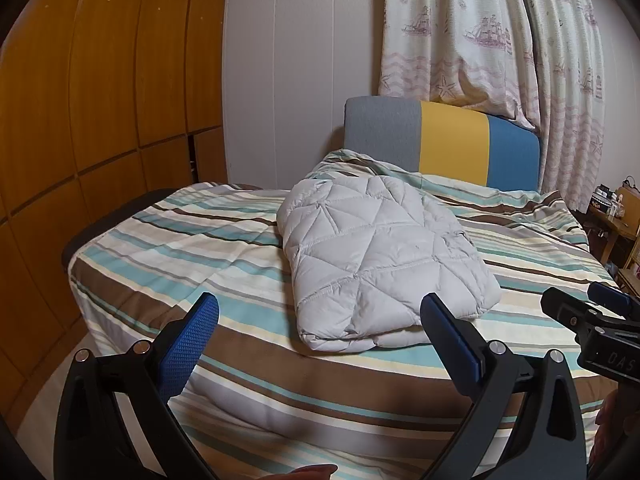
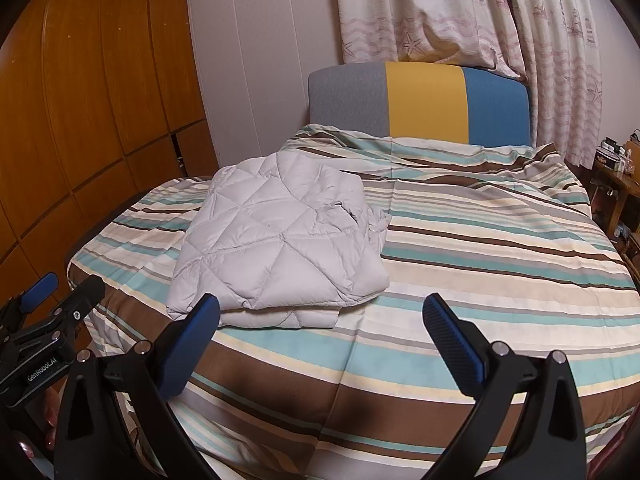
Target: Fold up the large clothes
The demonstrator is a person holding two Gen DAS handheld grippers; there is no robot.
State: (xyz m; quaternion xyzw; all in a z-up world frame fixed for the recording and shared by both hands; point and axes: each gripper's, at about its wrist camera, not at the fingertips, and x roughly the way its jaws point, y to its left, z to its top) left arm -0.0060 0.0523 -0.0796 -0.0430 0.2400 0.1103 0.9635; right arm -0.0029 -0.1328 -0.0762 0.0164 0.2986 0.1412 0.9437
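Note:
A light grey quilted jacket point(image 1: 380, 256) lies folded into a thick bundle on the striped bed point(image 1: 224, 248). In the right wrist view the jacket point(image 2: 276, 244) sits left of centre. My left gripper point(image 1: 320, 312) is open and empty, held above the bed's near edge, just in front of the jacket. My right gripper point(image 2: 320, 316) is open and empty, held to the right of the jacket's near edge. The right gripper also shows at the right edge of the left wrist view point(image 1: 592, 312), and the left gripper at the left edge of the right wrist view point(image 2: 52, 292).
The bed has a grey, yellow and blue headboard point(image 1: 440, 136) at the far end. Wooden wardrobe doors point(image 1: 100, 100) stand on the left. A patterned curtain point(image 1: 500, 40) hangs behind. A wooden shelf with small items point(image 1: 616, 216) stands at the right.

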